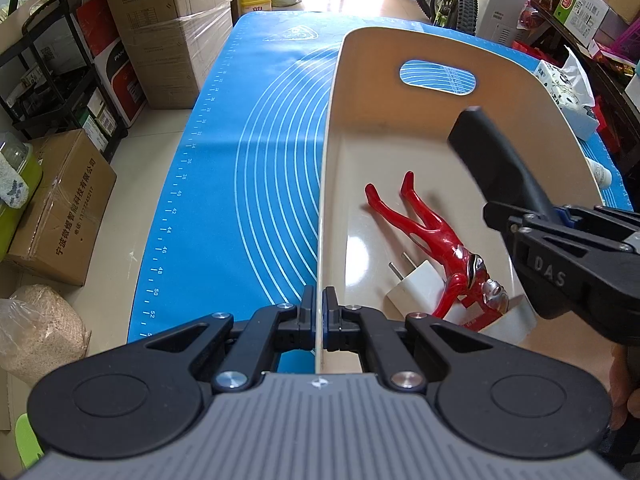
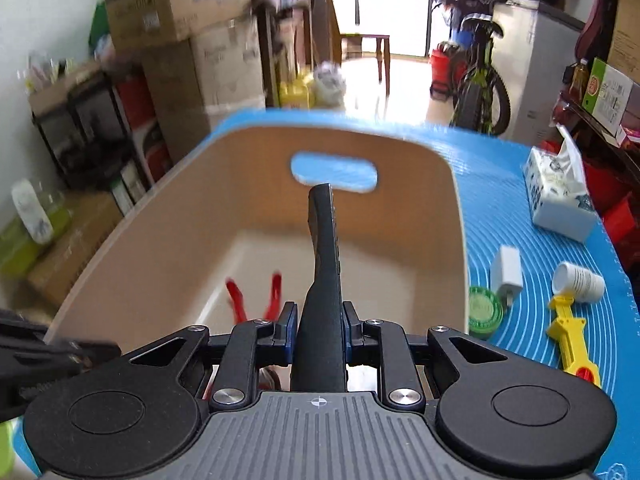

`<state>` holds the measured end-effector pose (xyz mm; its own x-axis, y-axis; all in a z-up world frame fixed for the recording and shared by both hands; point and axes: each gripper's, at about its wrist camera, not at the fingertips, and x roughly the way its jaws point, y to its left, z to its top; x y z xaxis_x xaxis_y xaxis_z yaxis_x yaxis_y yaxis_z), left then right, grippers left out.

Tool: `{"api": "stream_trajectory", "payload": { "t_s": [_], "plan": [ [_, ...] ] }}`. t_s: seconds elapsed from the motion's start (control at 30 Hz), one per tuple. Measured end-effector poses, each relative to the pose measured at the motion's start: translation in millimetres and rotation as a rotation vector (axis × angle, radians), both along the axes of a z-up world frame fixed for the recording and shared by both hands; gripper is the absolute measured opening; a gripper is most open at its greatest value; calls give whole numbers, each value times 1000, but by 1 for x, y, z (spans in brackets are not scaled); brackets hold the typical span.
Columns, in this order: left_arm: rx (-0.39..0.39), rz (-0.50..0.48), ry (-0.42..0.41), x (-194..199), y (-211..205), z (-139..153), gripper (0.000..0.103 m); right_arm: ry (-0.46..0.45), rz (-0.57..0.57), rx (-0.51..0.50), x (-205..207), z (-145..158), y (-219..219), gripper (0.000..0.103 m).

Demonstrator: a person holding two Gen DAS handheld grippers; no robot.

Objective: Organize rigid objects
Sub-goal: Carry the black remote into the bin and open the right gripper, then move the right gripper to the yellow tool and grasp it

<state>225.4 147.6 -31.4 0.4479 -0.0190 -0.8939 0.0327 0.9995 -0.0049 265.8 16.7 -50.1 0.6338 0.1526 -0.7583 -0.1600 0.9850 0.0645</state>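
A beige plastic bin (image 1: 400, 52) with a handle slot stands on the blue mat (image 1: 248, 160). My left gripper (image 1: 319, 300) is shut on the bin's left wall. Inside lie a red toy figure (image 1: 428, 236) and a white plug charger (image 1: 412, 288). My right gripper (image 2: 319, 320) is shut on a black remote control (image 2: 324, 248) and holds it above the bin (image 2: 456, 208). In the left wrist view the remote (image 1: 492, 160) hangs over the bin's right side, held by the right gripper (image 1: 532, 216).
On the mat right of the bin lie a green round tin (image 2: 484, 308), a white charger (image 2: 507, 270), a white cup (image 2: 578, 282), a yellow toy (image 2: 572, 336) and a tissue pack (image 2: 560, 196). Cardboard boxes (image 1: 168, 28) and shelves line the left; a bicycle (image 2: 480, 76) stands behind.
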Motion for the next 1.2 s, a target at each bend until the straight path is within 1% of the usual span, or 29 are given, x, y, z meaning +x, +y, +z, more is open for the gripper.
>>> {"api": "stream_trajectory", "payload": {
  "t_s": [0.07,0.13,0.3,0.4,0.43,0.47,0.5,0.63,0.67,0.73,0.83,0.93,1.03,1.13,1.2],
  "plan": [
    [3,-1,0,0,-1,0,4,63,32,-32,6,-5,5,32],
    [2,-1,0,0,-1,0,4,108,42,-33,10,-8,7,32],
    [4,-2,0,0,-1,0,4,139,54,-42,10,-11,11,31],
    [4,-2,0,0,-1,0,4,149,65,-20,12,-11,6,32],
    [5,-1,1,0,-1,0,4,143,65,-7,10,-10,4,34],
    [5,-1,1,0,-1,0,4,129,62,3,9,-7,1,38],
    [3,0,1,0,0,0,4,111,63,10,7,-5,-1,38],
    [5,0,2,0,-1,0,4,43,81,13,-5,13,-10,46],
    [4,0,2,0,-1,0,4,23,86,23,-9,20,-15,52],
    [3,0,2,0,-1,0,4,-24,83,40,-17,34,-27,58],
    [4,0,2,0,-1,0,4,-88,60,71,-26,56,-49,58],
    [2,1,2,0,-1,0,4,-140,7,74,-32,70,-74,60],
    [2,0,2,0,-1,0,4,-161,-60,48,-32,72,-103,61],
    [2,0,2,0,-1,0,4,-139,-131,31,-25,61,-131,63],
    [3,0,2,0,-1,0,4,-113,-162,-4,-21,49,-146,65]
  ]
}}
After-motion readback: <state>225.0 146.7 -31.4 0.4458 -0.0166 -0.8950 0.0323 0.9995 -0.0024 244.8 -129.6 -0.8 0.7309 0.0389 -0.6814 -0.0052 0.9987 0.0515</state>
